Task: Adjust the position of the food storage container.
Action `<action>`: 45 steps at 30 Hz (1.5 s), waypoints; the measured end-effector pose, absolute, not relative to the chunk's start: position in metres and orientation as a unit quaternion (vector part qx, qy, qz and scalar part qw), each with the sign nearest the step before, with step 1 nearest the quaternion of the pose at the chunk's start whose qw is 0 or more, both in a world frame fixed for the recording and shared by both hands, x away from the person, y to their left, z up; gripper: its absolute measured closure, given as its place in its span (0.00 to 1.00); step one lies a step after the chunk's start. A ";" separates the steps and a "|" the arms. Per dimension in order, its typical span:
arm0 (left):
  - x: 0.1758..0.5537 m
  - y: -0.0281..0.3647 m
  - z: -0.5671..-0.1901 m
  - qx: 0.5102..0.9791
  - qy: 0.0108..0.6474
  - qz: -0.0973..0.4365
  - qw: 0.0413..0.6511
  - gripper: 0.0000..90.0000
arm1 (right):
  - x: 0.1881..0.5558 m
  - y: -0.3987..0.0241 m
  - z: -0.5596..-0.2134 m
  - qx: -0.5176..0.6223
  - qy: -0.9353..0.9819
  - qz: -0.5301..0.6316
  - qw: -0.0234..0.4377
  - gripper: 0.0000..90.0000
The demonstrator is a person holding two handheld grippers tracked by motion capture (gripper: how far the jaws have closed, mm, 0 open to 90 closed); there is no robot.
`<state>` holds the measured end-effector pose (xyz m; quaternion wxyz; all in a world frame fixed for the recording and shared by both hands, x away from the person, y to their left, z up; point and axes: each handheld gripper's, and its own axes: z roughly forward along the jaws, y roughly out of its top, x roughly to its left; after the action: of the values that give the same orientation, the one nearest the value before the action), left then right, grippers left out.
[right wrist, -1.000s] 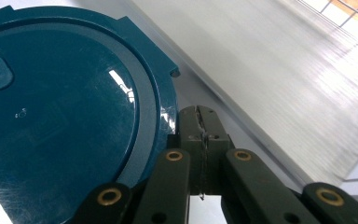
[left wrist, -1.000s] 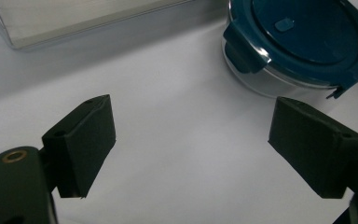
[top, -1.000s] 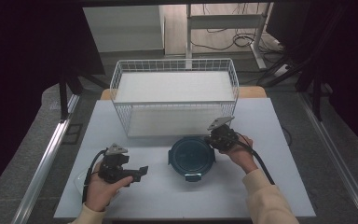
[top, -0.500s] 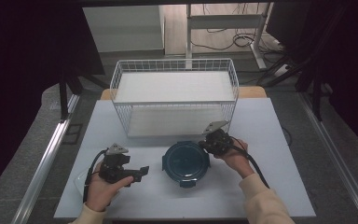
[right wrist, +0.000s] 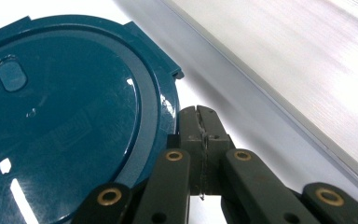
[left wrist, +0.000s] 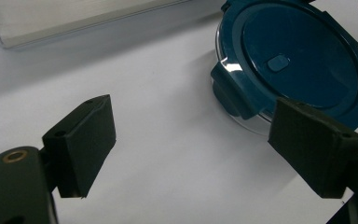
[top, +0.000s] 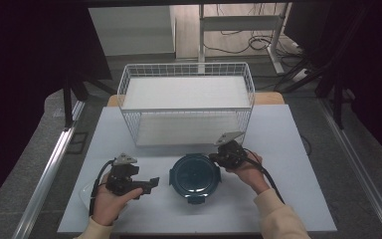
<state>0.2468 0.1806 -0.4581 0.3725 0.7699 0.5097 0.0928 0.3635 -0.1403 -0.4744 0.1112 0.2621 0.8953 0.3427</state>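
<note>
A round clear container with a dark teal clip-on lid (top: 195,175) sits on the white table (top: 288,199), just in front of the wire basket. My left gripper (top: 151,183) lies to its left, open, jaws pointing at the lid (left wrist: 303,65) with bare table between them (left wrist: 191,140). My right gripper (top: 214,158) is at the lid's far right edge. Its jaws are shut with nothing between them, and the tips (right wrist: 200,121) rest against the lid's rim (right wrist: 65,126).
A white wire basket (top: 186,109) with a pale liner stands across the back of the table, close behind the container (right wrist: 284,56). A pale translucent object (top: 85,193) lies under the left hand. Cables trail from both grippers.
The right gripper has come a little left and toward me, along the lid's edge. The container has shifted slightly left and nearer. The left gripper has stayed put.
</note>
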 end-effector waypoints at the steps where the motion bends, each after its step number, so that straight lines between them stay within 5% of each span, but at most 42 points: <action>1: 0.247 0.181 -0.458 0.770 0.510 0.092 0.372 0.16 | 0.363 -0.139 -0.475 0.262 0.895 0.343 0.112 1.00; 24: 0.252 0.187 -0.459 0.770 0.508 0.097 0.374 0.16 | 0.362 -0.145 -0.474 0.262 0.898 0.343 0.089 1.00; 28: 0.250 0.190 -0.457 0.761 0.511 0.102 0.387 0.17 | 0.361 -0.150 -0.466 0.280 0.880 0.364 0.120 0.95; 31: 0.249 0.190 -0.454 0.752 0.513 0.100 0.401 0.17 | 0.354 -0.153 -0.458 0.288 0.869 0.385 0.120 0.82; 35: 0.249 0.187 -0.452 0.744 0.515 0.094 0.414 0.18 | 0.343 -0.162 -0.449 0.326 0.841 0.413 0.125 0.43; 45: 0.249 0.189 -0.450 0.730 0.529 0.090 0.423 0.17 | 0.322 -0.189 -0.437 0.373 0.801 0.464 0.057 0.23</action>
<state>0.2488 0.1888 -0.4499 0.4235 0.7301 0.5286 0.0904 0.3219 -0.1886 -0.4368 0.0574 0.3732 0.8013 0.4640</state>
